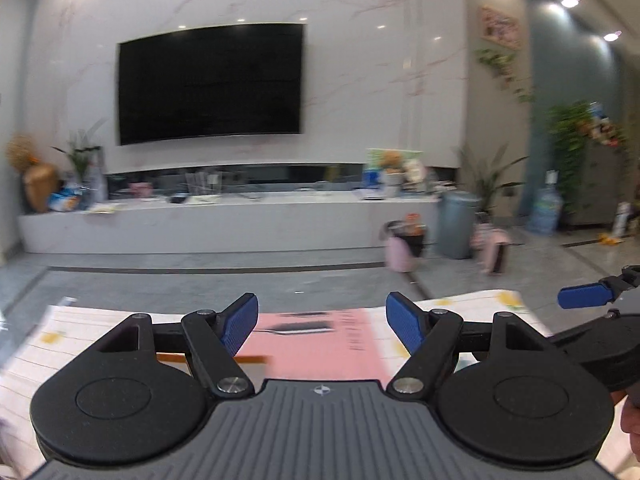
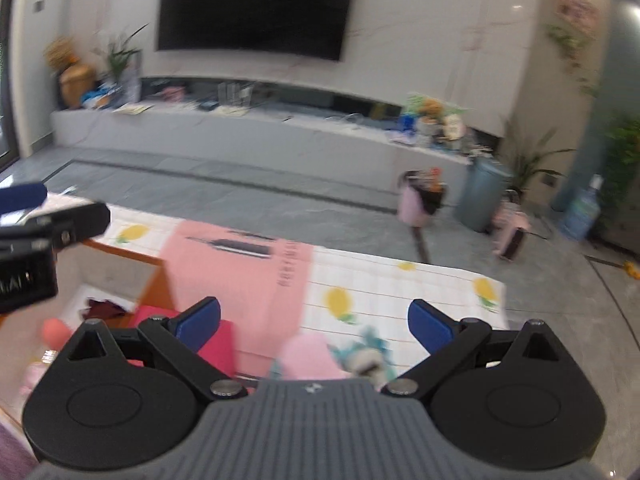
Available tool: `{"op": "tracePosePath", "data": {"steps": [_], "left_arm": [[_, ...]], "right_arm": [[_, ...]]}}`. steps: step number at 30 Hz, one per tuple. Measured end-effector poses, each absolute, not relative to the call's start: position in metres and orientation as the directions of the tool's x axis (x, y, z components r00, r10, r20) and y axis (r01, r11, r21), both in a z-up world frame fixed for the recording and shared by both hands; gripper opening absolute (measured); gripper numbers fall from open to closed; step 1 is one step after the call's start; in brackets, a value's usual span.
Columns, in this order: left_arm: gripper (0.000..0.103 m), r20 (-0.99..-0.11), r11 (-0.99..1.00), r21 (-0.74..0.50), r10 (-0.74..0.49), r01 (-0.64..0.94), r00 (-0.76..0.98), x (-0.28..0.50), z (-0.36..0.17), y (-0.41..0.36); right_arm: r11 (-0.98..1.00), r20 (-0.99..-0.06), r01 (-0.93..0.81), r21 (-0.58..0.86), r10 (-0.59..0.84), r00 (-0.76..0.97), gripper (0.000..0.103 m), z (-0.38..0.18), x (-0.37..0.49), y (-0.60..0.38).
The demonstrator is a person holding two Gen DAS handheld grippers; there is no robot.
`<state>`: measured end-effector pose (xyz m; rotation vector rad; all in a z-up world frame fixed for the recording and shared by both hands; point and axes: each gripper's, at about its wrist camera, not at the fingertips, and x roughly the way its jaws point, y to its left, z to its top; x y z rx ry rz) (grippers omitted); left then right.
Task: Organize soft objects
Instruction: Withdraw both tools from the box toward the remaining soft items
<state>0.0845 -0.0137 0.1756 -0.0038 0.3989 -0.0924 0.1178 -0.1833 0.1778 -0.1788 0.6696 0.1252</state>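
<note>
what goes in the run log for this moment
left hand-held gripper open, empty | right hand-held gripper open, empty | pink box on table | soft toys below right

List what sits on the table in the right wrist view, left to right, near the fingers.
Dark maroon cloth → bright pink soft block → pale pink flat box lid → pale pink plush → teal-and-white fluffy toy → pineapple-print tablecloth.

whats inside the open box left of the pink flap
In the open box: a dark red cloth, a bright pink item and a coral ball. The right gripper hides the rest.
</note>
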Motion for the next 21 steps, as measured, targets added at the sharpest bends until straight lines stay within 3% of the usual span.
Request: {"op": "tracePosePath", "data": {"steps": [8, 14, 21], "left_arm": [[0.086, -0.285, 0.991, -0.045, -0.137, 0.129, 0.949, 0.041, 0.114, -0.049], [0.086, -0.29, 0.991, 0.021, -0.119, 0.131, 0.949, 0.02, 0.076, -0.058], [0.086, -0.353, 0.983, -0.016, -0.179, 0.185, 0.918, 0.01, 0.033, -0.055]], "right_arm": [[0.997, -0.543, 0.018, -0.077, -0.057, 0.838, 0.1, 0.132, 0.06, -0.251], [0.996, -0.612, 0.08, -0.039, -0.087, 0.786, 0.1, 0.07, 0.05, -0.267], [0.998, -0.706, 0.066, -0.011, -0.055, 0.706, 0.1, 0.034, 0.048, -0.281]]}}
